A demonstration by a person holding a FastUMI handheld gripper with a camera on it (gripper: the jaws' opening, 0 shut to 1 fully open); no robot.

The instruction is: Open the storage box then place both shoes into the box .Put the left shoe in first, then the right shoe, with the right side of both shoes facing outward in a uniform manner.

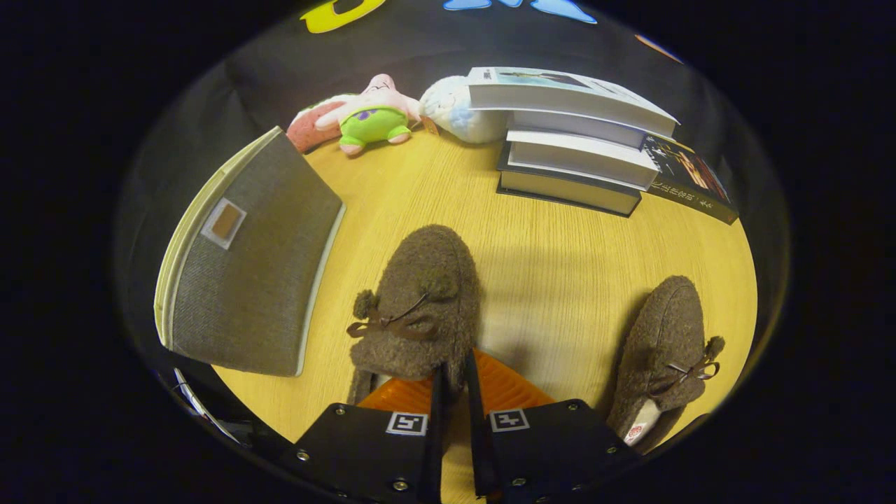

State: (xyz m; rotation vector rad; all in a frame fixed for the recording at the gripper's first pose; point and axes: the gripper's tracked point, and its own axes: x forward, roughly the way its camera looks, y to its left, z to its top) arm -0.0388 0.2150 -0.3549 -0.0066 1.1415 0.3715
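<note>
We look down from just above the counter (560, 280), riding the hand-held gripper (453, 378) and facing forward along its fingers; a shoe (420, 301) sits close ahead, stacked books (574, 147) and soft toys (371, 112) far beyond.

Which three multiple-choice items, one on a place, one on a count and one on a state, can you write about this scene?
1. Where does the second shoe lie?
A) on a chair
B) on the table, right of the gripped shoe
C) in a drawer

2. How many brown shoes are there?
A) one
B) two
C) three

3. The fingers of the hand-held gripper are:
A) wide open
B) closed on a cup
C) closed on a shoe's rear rim

Answers:
1 B, it rests on bare wood beside the gripped shoe.
2 B, just these two.
3 C, the rim sits between the nearly touching fingers.
</note>
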